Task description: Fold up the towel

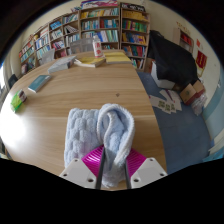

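Observation:
A pale blue-grey towel [97, 128] lies bunched on the round wooden table [60, 95], just ahead of my fingers. One raised fold of it runs down between the two magenta pads [92, 159]. My gripper [113, 166] is shut on that fold, with both pads pressing the cloth. The rest of the towel lies flat on the table to the left of the raised fold.
A green object [17, 101] and a blue book [38, 83] lie at the table's left. Books [90, 61] sit at the far edge. Bookshelves [100, 25] line the back wall. A dark chair [172, 60] and papers on the floor [166, 100] are to the right.

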A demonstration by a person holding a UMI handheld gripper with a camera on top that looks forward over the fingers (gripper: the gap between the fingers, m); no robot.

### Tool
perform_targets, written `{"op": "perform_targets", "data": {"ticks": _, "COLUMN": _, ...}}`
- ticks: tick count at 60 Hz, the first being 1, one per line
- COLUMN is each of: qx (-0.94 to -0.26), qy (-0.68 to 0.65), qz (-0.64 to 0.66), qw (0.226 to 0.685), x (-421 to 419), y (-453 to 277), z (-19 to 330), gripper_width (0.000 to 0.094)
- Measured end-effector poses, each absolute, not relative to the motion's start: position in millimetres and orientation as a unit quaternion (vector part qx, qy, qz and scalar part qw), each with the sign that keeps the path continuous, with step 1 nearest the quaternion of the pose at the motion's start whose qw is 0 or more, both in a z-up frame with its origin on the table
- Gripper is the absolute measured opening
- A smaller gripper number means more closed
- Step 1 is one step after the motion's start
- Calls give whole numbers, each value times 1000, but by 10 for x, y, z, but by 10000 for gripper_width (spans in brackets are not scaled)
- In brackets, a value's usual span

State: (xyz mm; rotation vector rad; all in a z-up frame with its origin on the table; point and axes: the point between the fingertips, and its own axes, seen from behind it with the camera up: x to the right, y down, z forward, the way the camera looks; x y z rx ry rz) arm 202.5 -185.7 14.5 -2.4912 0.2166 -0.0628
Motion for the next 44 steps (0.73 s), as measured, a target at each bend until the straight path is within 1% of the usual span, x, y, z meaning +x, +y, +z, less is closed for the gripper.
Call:
{"op": "perform_targets", "data": {"ticks": 1, "qx": -945, "qy": 82, "qz": -31, "qw": 315, "x": 2053, "y": -1865, "z": 173, "gripper_width": 406}}
{"op": "perform_targets", "data": {"ticks": 3, "qx": -942, "qy": 83, "qz": -53, "qw": 320, "x": 2145, "y": -1876, "z": 262, "gripper_width": 585}}
{"op": "perform_targets", "data": {"ticks": 5, "qx": -938, "qy": 81, "qz": -74, "qw": 329, "x": 2193, "y": -1881, "z": 386, "gripper_width": 718}}
{"op": "perform_targets", "data": {"ticks": 7, "qx": -933, "qy": 74, "qz": -87, "qw": 340, "x": 2247, "y": -1915, "z": 546, "gripper_width": 787}}
{"op": "perform_targets", "data": {"ticks": 10, "qx": -927, "qy": 66, "qz": -93, "qw": 357, "x": 2229, "y": -1956, "z": 746, "gripper_width": 843}}
{"op": "perform_targets", "data": {"ticks": 13, "qx": -923, "qy": 67, "qz": -96, "qw": 367, "x": 2178, "y": -1970, "z": 904, "gripper_width": 847}}
{"op": "perform_targets", "data": {"ticks": 21, "qx": -914, "qy": 92, "qz": -98, "qw": 382, "x": 2073, "y": -2422, "z": 1337, "gripper_width": 846}}
{"op": "perform_targets", "data": {"ticks": 22, "qx": -913, "qy": 97, "qz": -97, "qw": 385, "x": 2012, "y": -2432, "z": 1344, "gripper_width": 848}}
{"op": "perform_targets", "data": {"ticks": 27, "qx": -904, "qy": 121, "qz": -83, "qw": 401, "x": 1786, "y": -2780, "z": 1646, "gripper_width": 849}}
{"op": "perform_targets", "data": {"ticks": 32, "qx": -899, "qy": 135, "qz": -56, "qw": 413, "x": 1418, "y": -3072, "z": 1826, "gripper_width": 850}}
{"op": "perform_targets", "data": {"ticks": 38, "qx": -897, "qy": 138, "qz": -38, "qw": 417, "x": 1022, "y": -3451, "z": 1956, "gripper_width": 849}}
{"op": "perform_targets", "data": {"ticks": 44, "qx": -903, "qy": 141, "qz": -36, "qw": 404, "x": 777, "y": -3839, "z": 1921, "gripper_width": 846}}
